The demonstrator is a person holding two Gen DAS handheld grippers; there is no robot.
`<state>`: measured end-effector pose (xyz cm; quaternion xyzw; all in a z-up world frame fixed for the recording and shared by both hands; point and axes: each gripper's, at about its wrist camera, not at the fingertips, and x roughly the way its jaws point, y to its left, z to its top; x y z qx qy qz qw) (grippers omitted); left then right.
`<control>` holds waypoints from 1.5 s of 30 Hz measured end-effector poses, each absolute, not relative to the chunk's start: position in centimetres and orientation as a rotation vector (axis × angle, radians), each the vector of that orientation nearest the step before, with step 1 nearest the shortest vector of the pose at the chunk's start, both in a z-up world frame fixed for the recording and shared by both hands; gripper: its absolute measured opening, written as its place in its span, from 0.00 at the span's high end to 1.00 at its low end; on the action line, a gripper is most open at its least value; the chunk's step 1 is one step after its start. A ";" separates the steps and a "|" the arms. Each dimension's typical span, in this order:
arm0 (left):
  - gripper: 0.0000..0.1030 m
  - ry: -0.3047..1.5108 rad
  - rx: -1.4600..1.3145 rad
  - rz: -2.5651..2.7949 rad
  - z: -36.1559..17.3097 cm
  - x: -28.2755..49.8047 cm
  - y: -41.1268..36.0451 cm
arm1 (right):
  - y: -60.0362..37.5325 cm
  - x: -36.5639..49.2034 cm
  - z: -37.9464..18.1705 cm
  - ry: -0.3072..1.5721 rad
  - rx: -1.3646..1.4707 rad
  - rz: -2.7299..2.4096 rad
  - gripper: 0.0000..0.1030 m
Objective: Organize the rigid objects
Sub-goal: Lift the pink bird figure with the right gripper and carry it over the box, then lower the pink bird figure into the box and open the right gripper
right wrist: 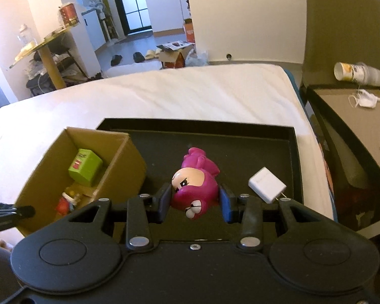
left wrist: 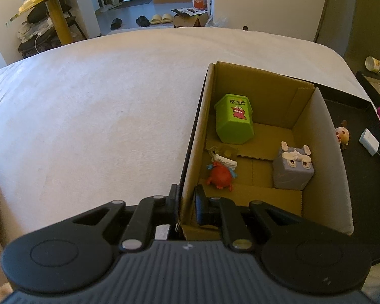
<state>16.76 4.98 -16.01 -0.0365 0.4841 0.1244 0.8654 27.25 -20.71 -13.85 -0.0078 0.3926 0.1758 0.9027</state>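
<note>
The right gripper clamped the magenta figurine; the left gripper pinched the cardboard box wall (steadying it), so a high carry over the rim suited.

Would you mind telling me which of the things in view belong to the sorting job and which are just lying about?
Part of the job:
- pink toy, held in the right gripper
- box, its wall clamped by the left gripper
- green tin, red toy, grey cube inside it
- charger and small figure on the black tray

Lying about:
- cup
- mask
- slippers
</note>
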 end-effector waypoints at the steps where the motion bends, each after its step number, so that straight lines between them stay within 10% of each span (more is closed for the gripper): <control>1: 0.89 1.013 -0.079 0.259 -16.0 16.8 5.0 | -20.5 27.2 -13.6 0.807 -0.018 0.367 0.62; 45: 0.90 0.970 -0.178 0.219 -15.6 16.0 6.5 | -9.3 24.1 -11.6 0.802 -0.155 0.571 0.61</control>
